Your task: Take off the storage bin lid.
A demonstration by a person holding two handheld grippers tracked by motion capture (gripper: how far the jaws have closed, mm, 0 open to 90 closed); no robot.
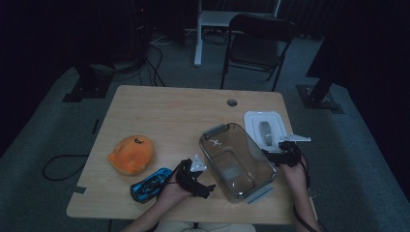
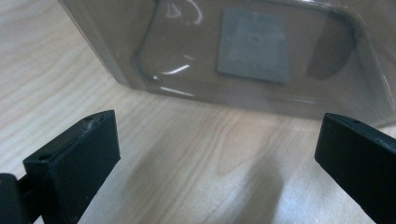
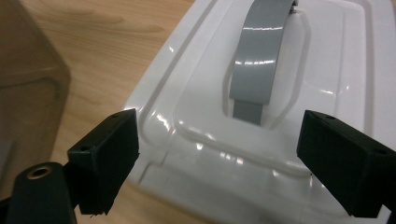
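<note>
Your clear bin stands on the table, with the white lid just beyond its far right corner. Both your left gripper and right gripper have jaws spread, holding nothing. The lid looks light, stiff and slippery; take it by the grey handle.

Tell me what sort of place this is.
Probably a lab or recording room, not a home: a light wooden table on grey carpet, black stand bases with loose cables behind it, a black folding chair, and dark surroundings.
</note>
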